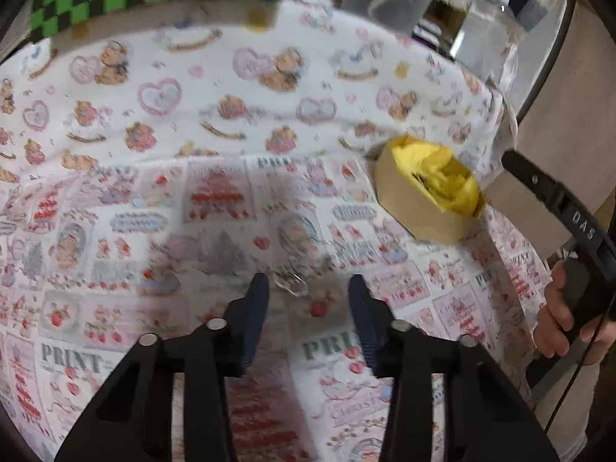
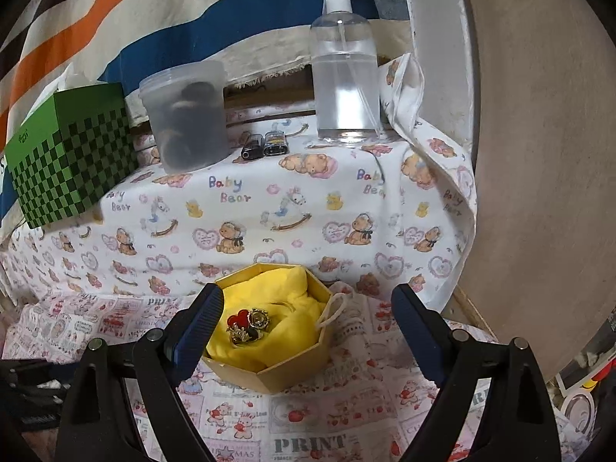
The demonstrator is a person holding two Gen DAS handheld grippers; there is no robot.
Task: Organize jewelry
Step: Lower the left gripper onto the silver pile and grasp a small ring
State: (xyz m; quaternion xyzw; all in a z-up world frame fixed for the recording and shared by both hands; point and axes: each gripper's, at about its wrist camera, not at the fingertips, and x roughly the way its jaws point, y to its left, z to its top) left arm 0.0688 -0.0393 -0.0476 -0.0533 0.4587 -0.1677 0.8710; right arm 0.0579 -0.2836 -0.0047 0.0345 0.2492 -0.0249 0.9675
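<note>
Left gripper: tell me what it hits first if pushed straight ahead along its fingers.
Most likely the small silvery jewelry piece lying on the printed cloth just beyond the open left gripper. The picture is blurred, so depth is uncertain. The hexagonal box sits off to the right.

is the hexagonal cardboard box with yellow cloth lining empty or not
Not empty. The hexagonal cardboard box holds a red heart piece and gold rings on its yellow cloth lining.

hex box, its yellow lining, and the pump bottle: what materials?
Hexagonal box: looks like matte tan cardboard, with thin flat walls and creased corners. Yellow lining: seems to be soft fabric, crumpled in folds; tissue is possible. Pump bottle: clear glossy plastic with a see-through body and a white pump head.
</note>
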